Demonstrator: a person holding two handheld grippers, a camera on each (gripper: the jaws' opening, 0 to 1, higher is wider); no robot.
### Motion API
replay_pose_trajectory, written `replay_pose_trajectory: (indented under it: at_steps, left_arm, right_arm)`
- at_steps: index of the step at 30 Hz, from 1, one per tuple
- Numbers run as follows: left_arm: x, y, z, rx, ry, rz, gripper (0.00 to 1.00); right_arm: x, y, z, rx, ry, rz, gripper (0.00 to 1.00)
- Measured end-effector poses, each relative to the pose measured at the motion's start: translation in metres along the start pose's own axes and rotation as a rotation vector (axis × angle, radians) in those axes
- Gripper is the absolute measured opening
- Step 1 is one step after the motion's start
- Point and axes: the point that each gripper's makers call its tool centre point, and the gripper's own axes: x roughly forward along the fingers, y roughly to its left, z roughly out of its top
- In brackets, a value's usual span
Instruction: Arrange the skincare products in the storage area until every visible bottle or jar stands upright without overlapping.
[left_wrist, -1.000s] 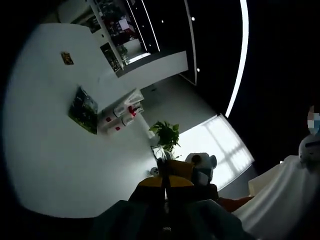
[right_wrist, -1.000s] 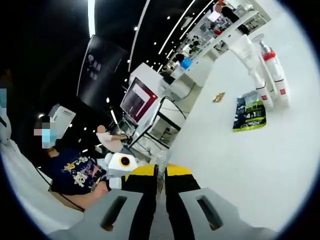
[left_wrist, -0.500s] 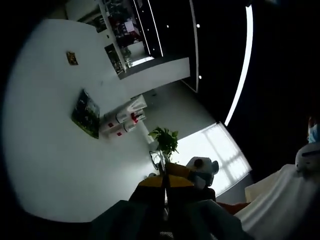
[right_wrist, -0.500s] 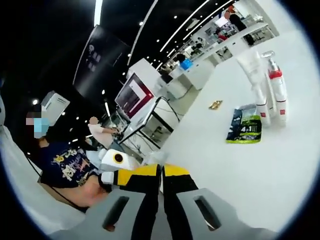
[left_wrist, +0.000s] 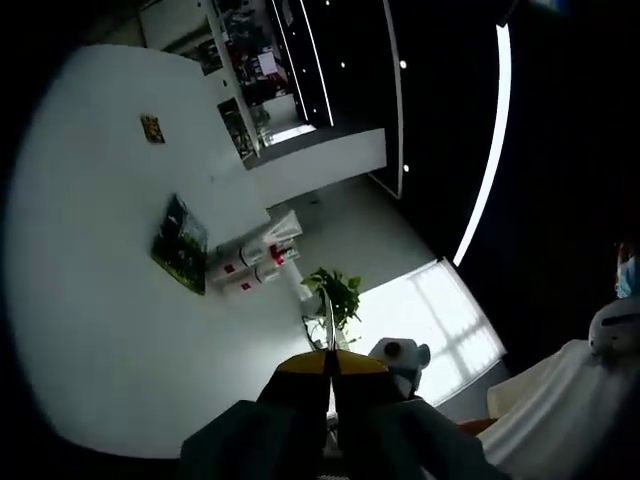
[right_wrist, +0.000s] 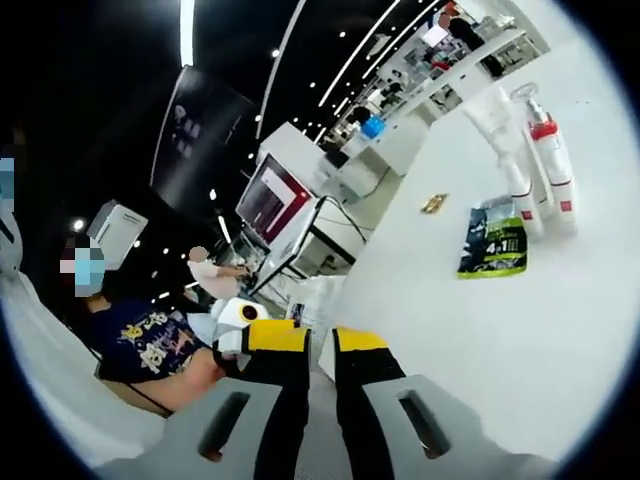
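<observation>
On the white table (right_wrist: 520, 330) a tight cluster of white bottles with red labels (right_wrist: 548, 165) and a white tube (right_wrist: 492, 112) appears to stand upright. A green sachet (right_wrist: 493, 245) lies flat in front of them. The same bottles (left_wrist: 250, 268) and sachet (left_wrist: 180, 245) lie far ahead in the left gripper view. My left gripper (left_wrist: 331, 363) is shut on nothing, its yellow tips pressed together, well short of the products. The right gripper (right_wrist: 320, 340) hangs off the table's near edge, its jaws slightly open and empty.
A small gold wrapper (right_wrist: 433, 203) lies on the table beyond the sachet, also the wrapper (left_wrist: 152, 128) in the left gripper view. A seated person in a dark printed shirt (right_wrist: 140, 345) is to the left. A potted plant (left_wrist: 335, 290) stands past the table edge.
The right gripper's jaws have parted a little since half a second ago. Both cameras shifted slightly; the products have not moved on the table. The left gripper stays shut.
</observation>
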Motion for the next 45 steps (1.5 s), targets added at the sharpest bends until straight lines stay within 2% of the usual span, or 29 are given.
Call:
replay_pose_trajectory:
  at_steps: [1,2,3,6,10,11,15,18,20,21,23,25,27,28,29,31,33,36,40,42,45]
  left_arm:
    - [0.000,-0.002,-0.001,0.001,0.006,-0.003,0.00]
    - [0.000,-0.003,-0.001,0.004,0.007,-0.003,0.00]
    - [-0.001,-0.002,0.000,0.005,0.004,0.008,0.00]
    - [-0.002,0.001,-0.001,-0.022,0.005,0.032,0.02]
    - [-0.003,0.005,-0.001,0.001,0.002,0.088,0.05]
    - [-0.004,0.004,-0.001,-0.002,0.001,0.087,0.06]
    - [-0.005,-0.002,-0.002,-0.006,0.002,0.059,0.03]
    - [-0.005,-0.009,-0.002,0.017,0.012,0.028,0.01]
    - [-0.005,-0.010,0.000,0.036,-0.001,0.030,0.00]
    - [-0.005,-0.012,0.001,0.010,-0.002,0.017,0.00]
    - [-0.006,-0.013,0.010,0.000,-0.041,0.004,0.00]
    - [-0.010,-0.012,0.021,-0.011,-0.068,0.003,0.00]
    - [-0.014,-0.007,0.035,-0.011,-0.104,0.017,0.00]
    - [-0.016,-0.002,0.041,-0.014,-0.105,0.030,0.00]
    - [-0.016,0.000,0.043,-0.015,-0.107,0.037,0.00]
    - [-0.016,0.010,0.054,-0.020,-0.110,0.064,0.00]
    - [-0.012,0.016,0.063,-0.029,-0.110,0.081,0.00]
    - [-0.005,0.027,0.072,0.000,-0.087,0.127,0.00]
    - [0.007,0.035,0.087,-0.007,-0.083,0.151,0.00]
    - [0.011,0.040,0.093,-0.011,-0.080,0.164,0.00]
    - [0.015,0.051,0.101,-0.016,-0.073,0.198,0.01]
  right_arm:
    - [0.002,0.004,-0.001,0.020,0.004,0.018,0.08]
    - [0.003,0.006,-0.002,0.022,0.018,0.032,0.02]
    - [0.003,0.006,0.000,0.013,0.003,0.028,0.01]
    - [0.003,0.008,0.000,0.064,0.006,0.034,0.00]
    - [0.001,0.007,0.004,0.116,-0.037,0.040,0.00]
    - [0.000,0.007,0.005,0.147,-0.048,0.050,0.00]
    - [-0.003,0.008,0.005,0.177,-0.053,0.064,0.00]
    - [-0.004,0.007,0.005,0.184,-0.048,0.064,0.00]
    - [-0.003,0.011,0.007,0.183,-0.056,0.083,0.00]
    - [-0.003,0.011,0.008,0.171,-0.057,0.079,0.01]
    - [-0.004,0.007,0.006,0.070,-0.042,0.044,0.05]
    - [-0.006,0.005,0.001,0.010,-0.018,0.017,0.15]
    - [-0.011,0.002,-0.011,-0.093,0.038,-0.035,0.20]
    - [-0.013,-0.001,-0.014,-0.135,0.060,-0.056,0.20]
    - [-0.017,-0.005,-0.021,-0.215,0.103,-0.090,0.20]
    - [-0.020,-0.009,-0.028,-0.301,0.139,-0.134,0.24]
    - [-0.021,-0.006,-0.032,-0.345,0.138,-0.137,0.31]
    - [-0.020,-0.011,-0.046,-0.358,0.191,-0.161,0.38]
    - [-0.018,-0.019,-0.054,-0.370,0.203,-0.190,0.36]
    - [-0.019,-0.029,-0.060,-0.424,0.235,-0.230,0.34]
    - [-0.017,-0.035,-0.065,-0.445,0.251,-0.243,0.34]
